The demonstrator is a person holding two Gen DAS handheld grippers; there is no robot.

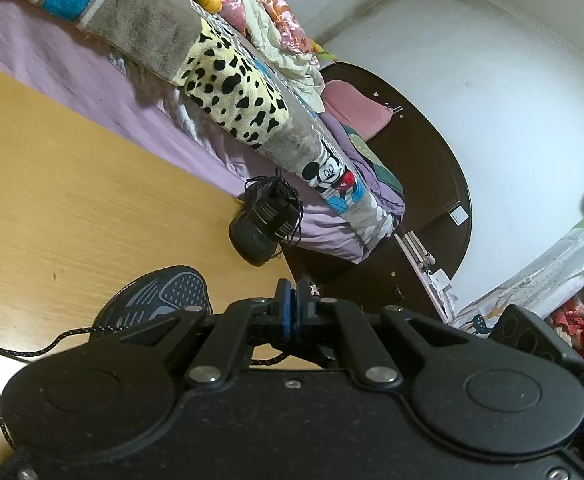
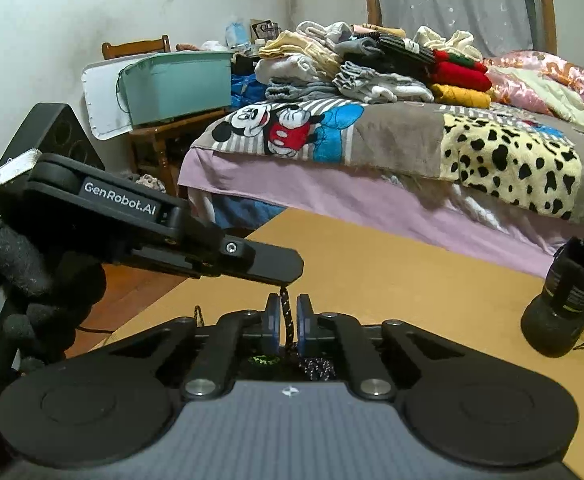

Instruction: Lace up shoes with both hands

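Note:
A dark navy shoe (image 1: pixel 163 296) lies on the wooden board (image 1: pixel 51 200) just under my left gripper (image 1: pixel 294 304), whose blue pads are pressed together. Its black speckled shoelace (image 1: pixel 23 350) trails off to the left. In the right wrist view the shoelace (image 2: pixel 287 316) runs upright between the blue pads of my right gripper (image 2: pixel 287 320), which close on it. Its top end meets the tip of my left gripper (image 2: pixel 285 278), which reaches in from the left, held by a black-gloved hand (image 2: pixel 31 280). The shoe's eyelets are hidden.
A second black shoe (image 1: pixel 263 220) (image 2: pixel 564 304) stands at the board's edge against the bed (image 2: pixel 332 196). The bed carries a cartoon blanket and stacks of folded clothes (image 2: pixel 372 64). A wooden chair with a green tub (image 2: pixel 175 84) stands at the back left.

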